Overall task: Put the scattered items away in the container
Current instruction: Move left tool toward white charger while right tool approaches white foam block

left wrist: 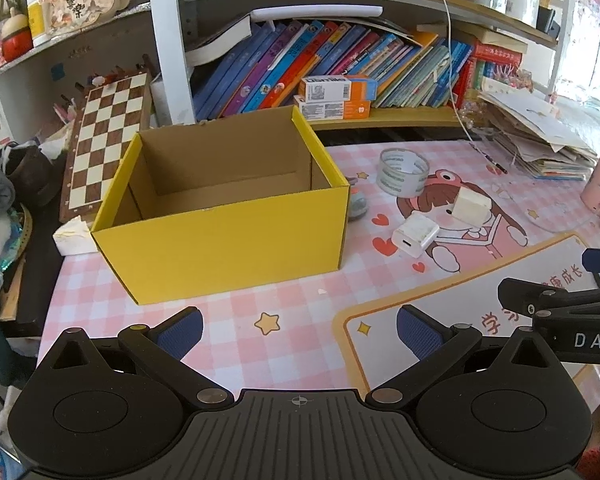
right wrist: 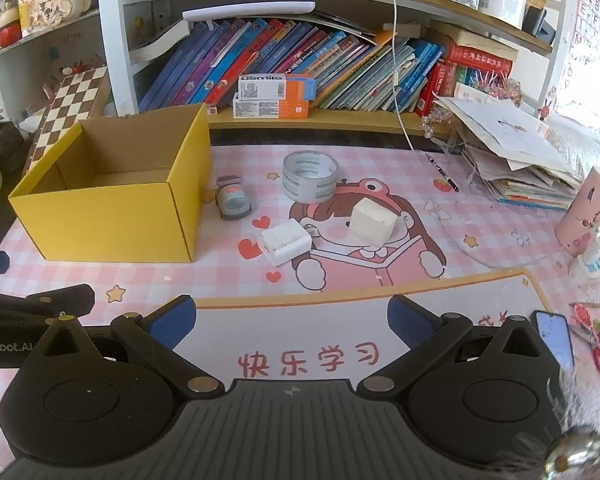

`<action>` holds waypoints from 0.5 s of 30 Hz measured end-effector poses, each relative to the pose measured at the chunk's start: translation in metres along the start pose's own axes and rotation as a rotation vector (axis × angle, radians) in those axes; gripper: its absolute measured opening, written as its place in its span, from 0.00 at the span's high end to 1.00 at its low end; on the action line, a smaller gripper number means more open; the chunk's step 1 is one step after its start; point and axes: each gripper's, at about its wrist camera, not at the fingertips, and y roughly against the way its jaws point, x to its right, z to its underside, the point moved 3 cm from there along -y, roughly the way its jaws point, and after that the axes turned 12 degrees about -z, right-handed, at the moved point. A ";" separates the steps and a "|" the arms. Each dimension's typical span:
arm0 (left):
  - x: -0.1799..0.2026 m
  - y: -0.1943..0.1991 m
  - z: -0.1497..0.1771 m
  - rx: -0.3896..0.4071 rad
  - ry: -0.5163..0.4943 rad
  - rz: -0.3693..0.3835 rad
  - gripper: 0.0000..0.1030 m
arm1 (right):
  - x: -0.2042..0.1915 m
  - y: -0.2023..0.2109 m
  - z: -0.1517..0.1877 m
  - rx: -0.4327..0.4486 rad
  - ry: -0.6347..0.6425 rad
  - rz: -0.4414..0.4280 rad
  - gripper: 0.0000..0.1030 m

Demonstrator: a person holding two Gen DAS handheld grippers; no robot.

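Both grippers low at the front of the mat (right wrist: 480,292), left gripper (left wrist: 300,330) and right gripper (right wrist: 292,320), tongs spread wide apart on each, nothing between the pads. Looks like step zero: box (right wrist: 100,220) empty, nothing picked yet. Past the right gripper, four bits loose on the mat: charger (right wrist: 285,241) closest, foam block (right wrist: 375,218) just beside it to the right, little grey toy (right wrist: 233,200) sitting right next to the box wall, tape roll (right wrist: 310,176) furthest back. Box off to the left, open top, straight ahead of the left gripper. Probably charger first for the right side: reach forward, straddle it across the flat faces, close, lift, carry left over the box rim. Block looks squishy, so likely an easy squeeze later. Pen (right wrist: 444,172) further back near the paper pile (right wrist: 512,156).
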 end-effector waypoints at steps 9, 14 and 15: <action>-0.011 -0.005 0.007 -0.024 0.000 0.028 0.00 | -0.014 0.005 0.007 -0.008 -0.014 0.034 0.00; -0.013 -0.006 0.011 -0.035 -0.001 0.063 0.00 | -0.018 0.006 0.014 -0.026 -0.020 0.062 0.00; -0.013 -0.007 0.012 -0.037 -0.002 0.068 0.00 | -0.019 0.007 0.015 -0.029 -0.021 0.066 0.00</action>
